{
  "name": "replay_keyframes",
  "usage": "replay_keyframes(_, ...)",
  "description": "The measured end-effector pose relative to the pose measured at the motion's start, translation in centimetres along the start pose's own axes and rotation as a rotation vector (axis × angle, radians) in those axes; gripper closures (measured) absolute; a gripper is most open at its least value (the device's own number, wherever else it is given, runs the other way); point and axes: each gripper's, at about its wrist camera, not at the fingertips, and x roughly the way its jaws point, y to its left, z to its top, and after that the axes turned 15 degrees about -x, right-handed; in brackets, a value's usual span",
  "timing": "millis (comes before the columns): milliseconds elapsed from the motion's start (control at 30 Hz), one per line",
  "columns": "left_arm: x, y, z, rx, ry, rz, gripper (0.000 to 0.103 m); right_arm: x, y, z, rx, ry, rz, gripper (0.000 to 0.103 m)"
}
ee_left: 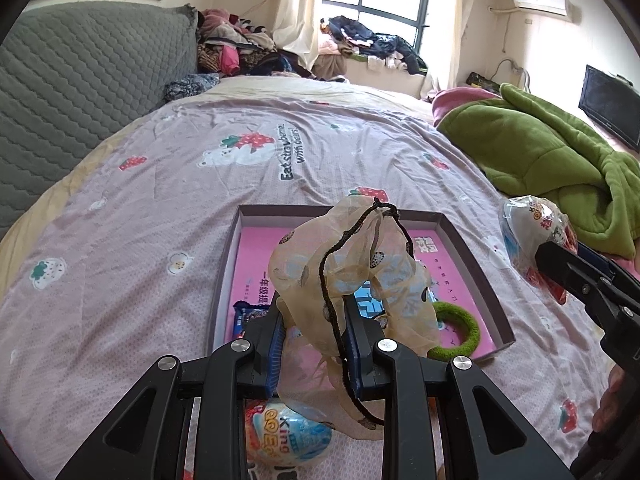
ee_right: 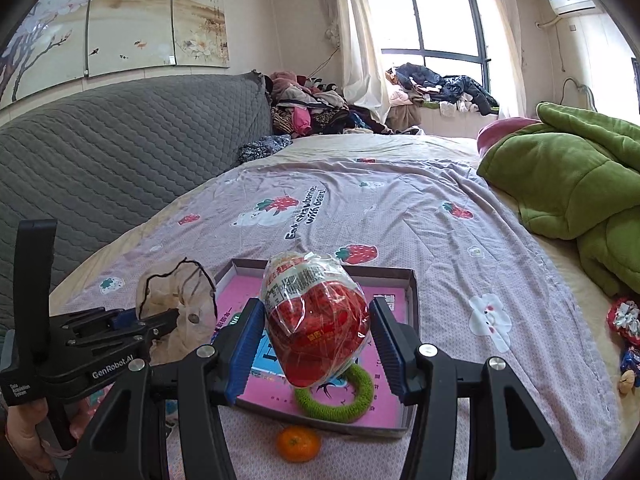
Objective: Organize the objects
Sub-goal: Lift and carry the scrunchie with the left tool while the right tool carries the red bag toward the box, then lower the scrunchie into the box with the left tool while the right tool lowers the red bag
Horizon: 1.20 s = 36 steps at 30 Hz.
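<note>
Left wrist: my left tongs (ee_left: 314, 344) pinch a sheer pouch (ee_left: 352, 276), its long axis rising upright above the box (ee_left: 460, 240) on the bed (ee_left: 160, 200). A ring (ee_left: 460, 336) and a snack (ee_left: 250, 314) lie inside (another packet (ee_left: 288, 436) sits below).

Right wrist: my right tongs (ee_right: 316, 344) clamp a red packet (ee_right: 316, 320), its length pointing away and upward, over the ring (ee_right: 340, 400). An orange (ee_right: 299, 443) lies before the box (ee_right: 412, 292).

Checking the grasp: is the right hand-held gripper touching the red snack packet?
Touching: the right wrist view shows the right hand-held gripper clamping the red snack packet.
</note>
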Motion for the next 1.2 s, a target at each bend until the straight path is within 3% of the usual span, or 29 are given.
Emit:
replay_keyframes(633, 4.7, -1.1, 0.4, -0.006, 0.091, 0.017, 0.076, 3.4, -1.7, -0.4, 0.01, 0.032, -0.035, 0.049)
replay_keyframes(1200, 8.0, -2.1, -0.5, 0.037, 0.18, 0.084, 0.075, 6.1, -2.8, -2.1, 0.028, 0.105, -0.05, 0.049)
